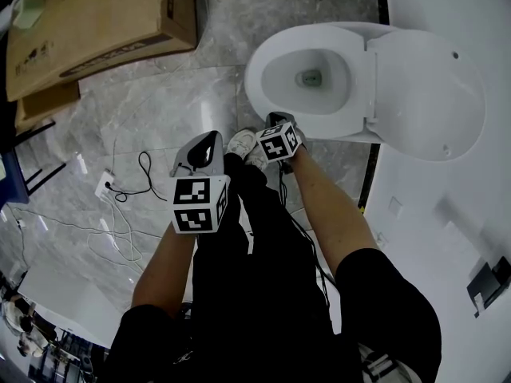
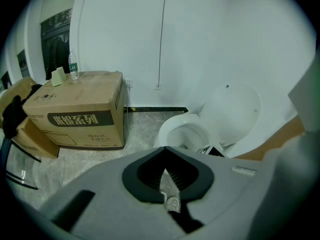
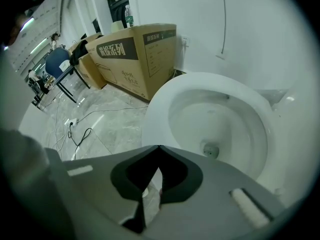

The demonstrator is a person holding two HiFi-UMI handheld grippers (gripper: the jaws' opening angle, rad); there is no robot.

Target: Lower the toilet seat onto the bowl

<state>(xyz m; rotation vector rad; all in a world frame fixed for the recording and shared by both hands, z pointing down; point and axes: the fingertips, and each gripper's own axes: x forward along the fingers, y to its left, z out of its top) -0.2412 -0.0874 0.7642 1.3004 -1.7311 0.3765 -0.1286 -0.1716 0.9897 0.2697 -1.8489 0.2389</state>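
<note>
Both claws are closed with nothing in them. My left gripper [image 1: 211, 140] hangs over the floor short of the bowl [image 1: 263, 70], and my right gripper [image 1: 277, 120] sits just at the bowl's near rim. The seat [image 1: 427, 94] stands raised behind the bowl, tipped back toward the wall and well apart from both claws.

I judge the right gripper the better one for this, since it is nearer. I want to carry it over the bowl to the seat's free edge, open the jaws there and pinch that edge, not just nudge it. From here seat and lid read as one white slab, so I should check which layer I catch. Once it tips forward past balance I should keep my hold and ease it down so it does not slam. The left gripper should keep off the rim.
</note>
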